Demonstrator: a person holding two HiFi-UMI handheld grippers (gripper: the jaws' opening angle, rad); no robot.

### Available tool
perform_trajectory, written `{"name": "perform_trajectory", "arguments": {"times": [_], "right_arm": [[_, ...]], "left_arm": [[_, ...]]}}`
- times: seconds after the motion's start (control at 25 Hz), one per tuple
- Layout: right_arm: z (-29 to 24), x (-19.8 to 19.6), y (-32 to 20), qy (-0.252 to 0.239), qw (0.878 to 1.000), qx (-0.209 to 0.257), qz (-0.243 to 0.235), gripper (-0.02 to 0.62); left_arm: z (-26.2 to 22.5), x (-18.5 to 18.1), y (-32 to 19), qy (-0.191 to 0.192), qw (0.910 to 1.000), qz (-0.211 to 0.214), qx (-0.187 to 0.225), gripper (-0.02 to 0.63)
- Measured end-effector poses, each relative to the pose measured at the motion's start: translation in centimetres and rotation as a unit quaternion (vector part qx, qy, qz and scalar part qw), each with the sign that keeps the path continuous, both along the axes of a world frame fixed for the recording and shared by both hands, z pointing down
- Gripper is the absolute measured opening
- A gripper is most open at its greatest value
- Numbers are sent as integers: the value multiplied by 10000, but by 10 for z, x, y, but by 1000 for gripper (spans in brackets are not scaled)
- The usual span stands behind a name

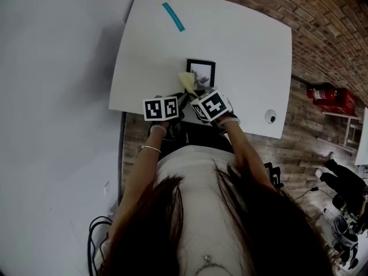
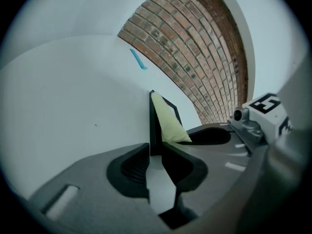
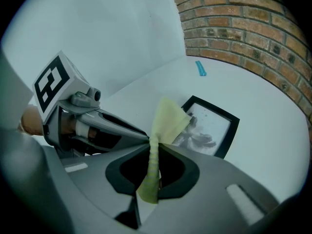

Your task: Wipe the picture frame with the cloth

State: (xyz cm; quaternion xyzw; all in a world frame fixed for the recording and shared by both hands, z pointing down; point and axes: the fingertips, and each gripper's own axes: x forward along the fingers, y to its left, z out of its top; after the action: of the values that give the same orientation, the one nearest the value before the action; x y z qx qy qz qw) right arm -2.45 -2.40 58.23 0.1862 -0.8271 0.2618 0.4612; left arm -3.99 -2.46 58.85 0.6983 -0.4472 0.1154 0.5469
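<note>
**A:** What is the right gripper doing?

**B:** Its jaws are squeezing together on the yellow cloth, which is bunching into a thin strip between them. The loose end is draping over the near corner of the picture frame.

**A:** And the left gripper?

**B:** It is pinching the frame's edge, with its jaws standing only as far apart as the frame is thick.

**A:** Where is the frame sitting?

**B:** On the white table, close to the person's side. It is probably lying flat, though the edge-on view is leaving that unclear. A blue strip is lying well apart, toward the far side
</note>
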Motion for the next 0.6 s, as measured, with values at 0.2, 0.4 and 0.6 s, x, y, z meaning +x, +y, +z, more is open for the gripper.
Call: {"name": "perform_trajectory", "arguments": {"times": [0.2,0.4,0.6], "right_arm": [[-1,0,-5,16,10000,13,-59,34],[-1,-1,-9,6,10000,22,-70,34],[-4,-5,-13,-27,10000,54,-68,34]], "left_arm": [[-1,1,0,0,10000,-9,-10,81],[0,1,-1,3,10000,-3,-3,81],[-1,0,-1,-16,10000,-8,-1,81]]}}
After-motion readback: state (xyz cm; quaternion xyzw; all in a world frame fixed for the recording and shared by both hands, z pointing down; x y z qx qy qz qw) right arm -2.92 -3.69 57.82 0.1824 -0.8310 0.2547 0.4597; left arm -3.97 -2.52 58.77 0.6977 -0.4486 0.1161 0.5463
